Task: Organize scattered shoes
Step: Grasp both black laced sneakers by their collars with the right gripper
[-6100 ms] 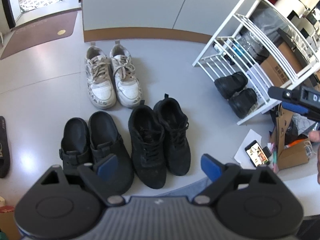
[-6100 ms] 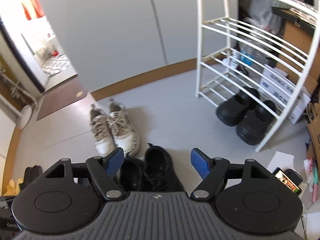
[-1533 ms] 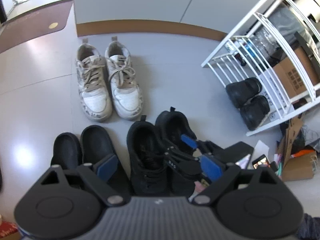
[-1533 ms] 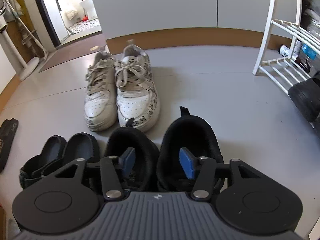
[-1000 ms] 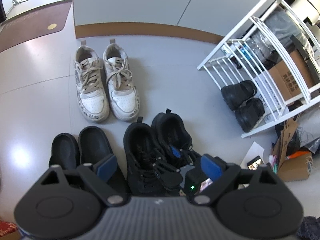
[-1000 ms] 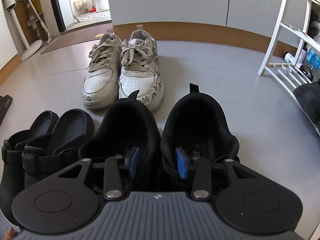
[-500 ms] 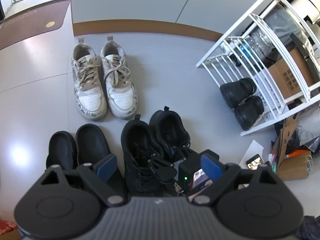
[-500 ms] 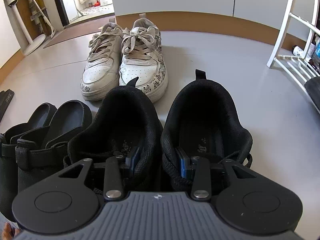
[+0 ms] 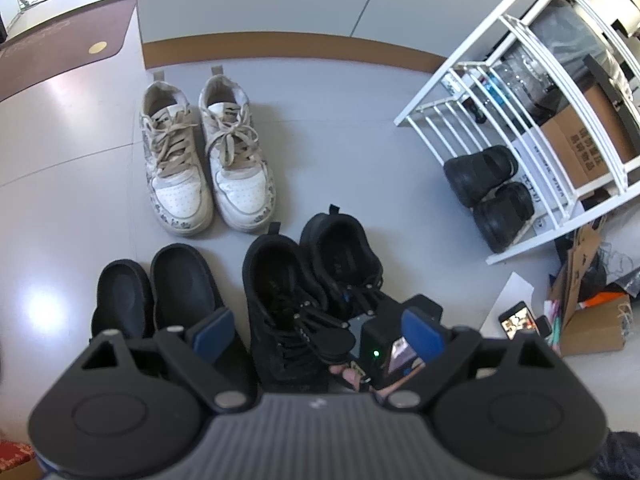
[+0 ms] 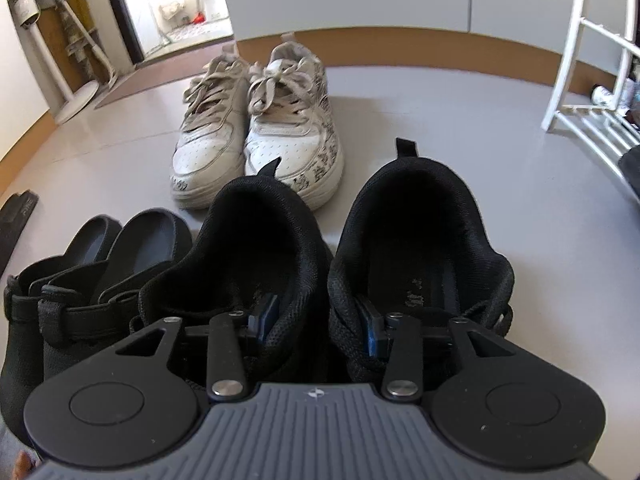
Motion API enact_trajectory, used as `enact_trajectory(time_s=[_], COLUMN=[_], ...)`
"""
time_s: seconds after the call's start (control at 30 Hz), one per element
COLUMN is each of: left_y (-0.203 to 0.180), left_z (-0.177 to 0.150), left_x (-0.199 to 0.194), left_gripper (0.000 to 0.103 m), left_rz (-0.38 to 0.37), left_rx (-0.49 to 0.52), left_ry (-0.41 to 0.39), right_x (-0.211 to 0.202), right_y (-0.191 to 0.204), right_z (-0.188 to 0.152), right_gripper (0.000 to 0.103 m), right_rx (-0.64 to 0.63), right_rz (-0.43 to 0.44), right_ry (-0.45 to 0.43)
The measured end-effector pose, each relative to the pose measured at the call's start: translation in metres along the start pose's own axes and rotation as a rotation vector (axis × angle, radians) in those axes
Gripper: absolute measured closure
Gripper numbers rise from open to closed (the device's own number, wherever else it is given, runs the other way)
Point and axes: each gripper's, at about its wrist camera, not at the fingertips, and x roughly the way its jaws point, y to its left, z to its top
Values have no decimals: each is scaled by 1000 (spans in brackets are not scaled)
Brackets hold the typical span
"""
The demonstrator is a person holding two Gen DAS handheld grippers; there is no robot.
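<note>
Two black sneakers stand side by side on the grey floor, heels away from me. My right gripper has one finger inside each sneaker, with the two inner collars between its blue pads; its jaws are opening a little, the pads still against the collars. From above, the left wrist view shows the black sneakers with the right gripper in them. My left gripper hangs open above the floor, holding nothing. White sneakers sit paired beyond; black clogs lie paired at the left.
A white wire rack stands at the right with a pair of black shoes on its bottom shelf. A phone, paper and a cardboard box lie near it. A black slipper lies far left.
The right gripper came down into the black sneakers and closed on their inner collars; its pads now stand slightly wider apart. The left gripper stays open and has hardly moved.
</note>
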Motion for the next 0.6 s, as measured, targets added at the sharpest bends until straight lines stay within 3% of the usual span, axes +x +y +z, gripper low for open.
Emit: enact_trajectory(time_s=[0.17, 0.6], left_y=[-1, 8], left_z=[0, 1], left_x=[1, -3], left_gripper=[10, 10], left_rz=[2, 36], left_rx=[6, -4], left_ry=[7, -12], right_x=[1, 6], right_y=[-2, -2], right_z=[0, 5], right_gripper=[58, 64], right_rx=[15, -19], right_rz=[0, -5], right_ry=[-13, 52])
